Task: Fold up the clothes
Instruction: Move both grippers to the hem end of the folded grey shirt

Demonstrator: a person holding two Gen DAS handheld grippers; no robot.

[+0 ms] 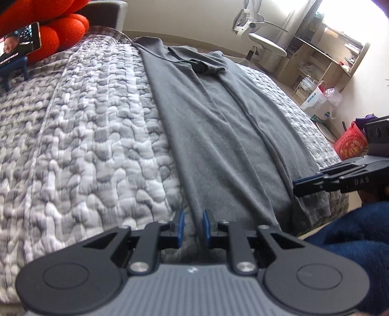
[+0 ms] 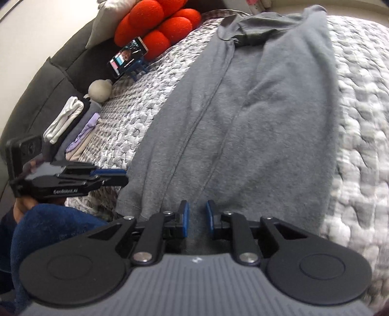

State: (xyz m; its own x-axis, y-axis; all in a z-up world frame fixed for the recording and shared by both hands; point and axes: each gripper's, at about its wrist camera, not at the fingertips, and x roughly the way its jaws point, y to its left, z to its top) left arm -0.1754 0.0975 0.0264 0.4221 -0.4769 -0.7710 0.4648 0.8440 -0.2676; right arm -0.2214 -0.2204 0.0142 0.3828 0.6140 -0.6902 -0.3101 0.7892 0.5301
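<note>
- A bedroom: a bed under a quilted grey-and-white bedspread [image 1: 85, 145], with an office chair [image 1: 262, 36] and wooden shelves [image 1: 323, 65] in the upper right of the left wrist view, and a red cushion [image 2: 158, 21] and a propped phone [image 2: 128, 56] in the upper left of the right wrist view.
- A stack of folded clothes [image 2: 70, 126] sits at the left edge of the right wrist view, near the headboard.
- The grey T-shirt [image 1: 218, 126] lies flat down the middle of the bed, its long sides already folded inward into a narrow strip, a sleeve lying across the top end.
- The left gripper [image 1: 193, 227] is at the bottom centre of its view, jaws a little apart, over the left corner of the hem; whether cloth is pinched I cannot tell.
- The right gripper [image 2: 197, 215] is low over the hem near the other corner, jaws likewise slightly apart, nothing clearly clamped.
- The shirt looks like light, limp jersey: it will sag, wrinkle and drag on the textured quilt rather than slide.
- Best hold, I judge: both hem corners, pinching all layers together so the side folds do not fall open when lifted.
</note>
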